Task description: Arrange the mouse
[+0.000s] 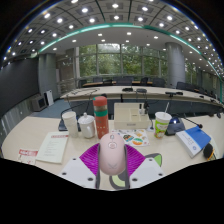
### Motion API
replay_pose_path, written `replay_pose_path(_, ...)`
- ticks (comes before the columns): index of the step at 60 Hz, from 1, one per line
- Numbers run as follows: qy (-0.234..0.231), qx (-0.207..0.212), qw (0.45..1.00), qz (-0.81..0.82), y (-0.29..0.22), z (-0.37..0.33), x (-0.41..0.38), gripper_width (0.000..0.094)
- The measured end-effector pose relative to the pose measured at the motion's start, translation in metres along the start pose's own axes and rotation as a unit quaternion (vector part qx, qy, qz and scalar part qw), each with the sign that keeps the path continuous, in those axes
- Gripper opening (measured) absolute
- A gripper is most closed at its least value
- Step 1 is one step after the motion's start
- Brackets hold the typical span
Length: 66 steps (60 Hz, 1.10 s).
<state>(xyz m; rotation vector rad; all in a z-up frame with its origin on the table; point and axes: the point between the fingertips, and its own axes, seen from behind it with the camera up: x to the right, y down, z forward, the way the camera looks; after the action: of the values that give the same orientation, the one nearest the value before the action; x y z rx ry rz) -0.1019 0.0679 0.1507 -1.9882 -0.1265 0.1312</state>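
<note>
A pale pink computer mouse [112, 151] sits between my gripper's [112, 160] two fingers, whose purple pads [91, 156] press against both of its sides. The mouse points away from me and appears lifted above the white table [45, 135]. The gripper is shut on the mouse. A light mouse mat with coloured drawings [138, 136] lies on the table just beyond the mouse.
Beyond the fingers stand a white cup [70, 121], a grey mug [87, 126], an orange-red bottle [101, 115] and a green-white cup [162, 122]. A paper sheet [50, 148] lies left; a blue booklet [193, 139] and a dark device [176, 125] lie right. Office desks stand behind.
</note>
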Motion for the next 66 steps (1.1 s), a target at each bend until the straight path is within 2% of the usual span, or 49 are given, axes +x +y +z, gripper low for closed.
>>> replay_pose_path(7, 0.02, -0.04, 0.999, -0.006, 0.042, 0.031, 0.045, 0.0323)
replay_pose_path(14, 0.023, -0.084, 0.996, -0.017, 0.095, 0.056, 0.07, 0.0324)
replay_pose_path(21, 0.021, -0.111, 0.994, -0.008, 0.129, 0.066, 0.082, 0.0329)
replay_pose_path(30, 0.013, -0.118, 0.993, 0.004, 0.14, 0.069, 0.084, 0.0526)
replay_pose_path(35, 0.013, -0.119, 0.993, 0.005, 0.135, 0.062, 0.083, 0.0874)
replay_pose_path(37, 0.015, -0.117, 0.993, 0.006, 0.131, 0.056, 0.083, 0.0841)
replay_pose_path(46, 0.033, -0.102, 0.994, -0.004, 0.099, 0.0, 0.075, 0.0853)
replay_pose_path(57, 0.041, -0.074, 0.996, -0.014, 0.059, -0.107, 0.042, 0.0854)
replay_pose_path(66, 0.051, -0.059, 0.997, -0.017, 0.047, -0.197, 0.013, 0.085)
